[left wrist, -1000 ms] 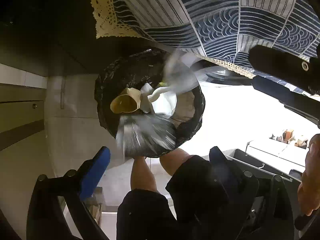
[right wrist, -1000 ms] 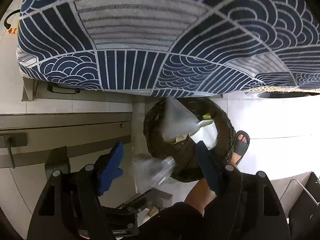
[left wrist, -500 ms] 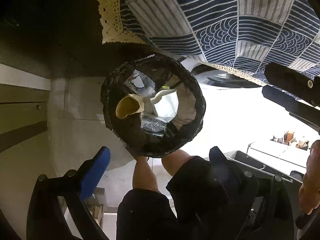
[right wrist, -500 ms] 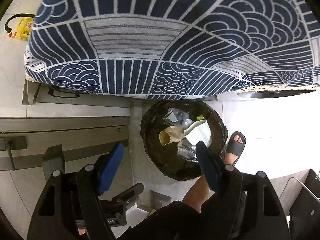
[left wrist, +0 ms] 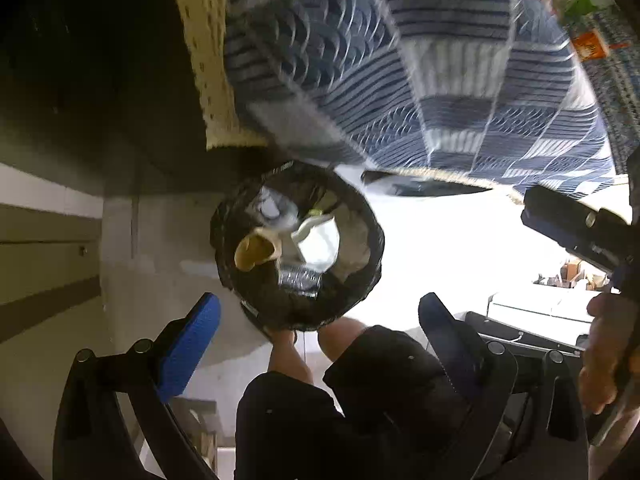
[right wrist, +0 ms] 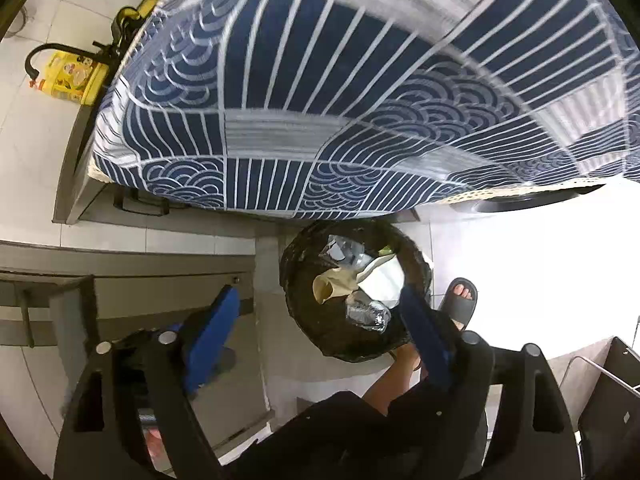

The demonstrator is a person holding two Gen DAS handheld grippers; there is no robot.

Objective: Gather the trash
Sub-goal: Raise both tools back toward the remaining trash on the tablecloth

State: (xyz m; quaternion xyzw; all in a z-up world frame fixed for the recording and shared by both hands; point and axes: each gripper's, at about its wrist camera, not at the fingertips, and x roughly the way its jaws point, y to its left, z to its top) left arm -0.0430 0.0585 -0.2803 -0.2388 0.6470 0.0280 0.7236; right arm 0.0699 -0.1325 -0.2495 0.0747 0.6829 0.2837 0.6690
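Observation:
A round bin with a black liner (left wrist: pixel 220 236) (right wrist: pixel 290 280) stands on the floor under the table's edge. In it lie a tan paper cone (left wrist: pixel 256 250) (right wrist: pixel 326 288), white paper (left wrist: pixel 320 240) (right wrist: pixel 386 276), crumpled clear plastic (left wrist: pixel 298 280) (right wrist: pixel 368 314) and a clear wrapper (left wrist: pixel 272 208) (right wrist: pixel 344 248). My left gripper (left wrist: pixel 319 302) hangs high over the bin, open, with nothing between its blue pads. My right gripper (right wrist: pixel 318 296) is also above the bin; its jaws are opening and hold nothing.
A blue and white wave-patterned tablecloth (left wrist: pixel 400 60) (right wrist: pixel 360 100) overhangs the bin. A person's bare legs (left wrist: pixel 288 356) and a sandalled foot (right wrist: pixel 460 300) stand right beside it. A yellow bottle (right wrist: pixel 68 76) and a grey cabinet (right wrist: pixel 120 280) are at the left.
A second ago plastic trash was falling into the bin; it now lies inside. Both grippers have risen, so the bin looks smaller. The right jaws stand wider.

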